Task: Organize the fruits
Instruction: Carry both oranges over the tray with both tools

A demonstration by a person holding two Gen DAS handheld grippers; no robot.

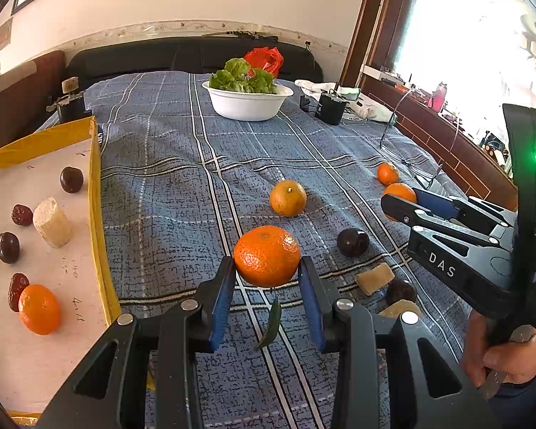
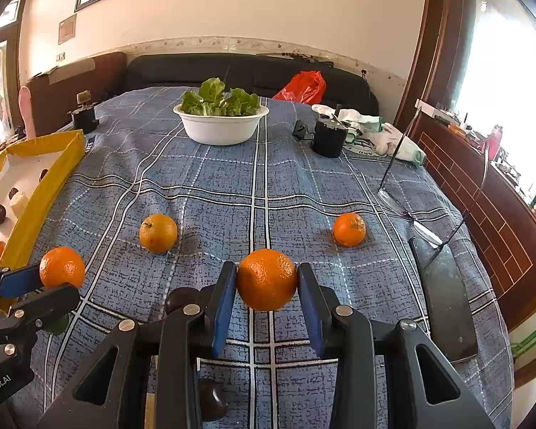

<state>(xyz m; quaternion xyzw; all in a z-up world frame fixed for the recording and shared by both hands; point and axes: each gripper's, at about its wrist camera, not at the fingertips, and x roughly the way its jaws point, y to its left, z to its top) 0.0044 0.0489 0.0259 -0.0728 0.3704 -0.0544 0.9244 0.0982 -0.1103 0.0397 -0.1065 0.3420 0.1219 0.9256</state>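
Observation:
My left gripper (image 1: 267,264) is shut on an orange (image 1: 266,250), and a green leaf (image 1: 271,325) hangs below the fruit. In the right wrist view my right gripper (image 2: 267,270) is shut on another orange (image 2: 267,286). Each view also shows the other gripper from the side with its fruit. Two more oranges (image 2: 158,232) (image 2: 349,228) lie on the blue checked cloth beyond the fingers. At the left stands a yellow-rimmed tray (image 1: 95,186) holding one orange (image 1: 39,309), dark plums, red dates and a pale cylinder.
A dark plum (image 1: 352,242), another plum and pale chunks (image 1: 375,278) lie on the cloth near the right gripper. At the back stand a white bowl (image 2: 221,130) of lettuce and a black cup (image 2: 328,139). Glasses (image 2: 407,211) and a phone (image 2: 446,304) lie at the right edge.

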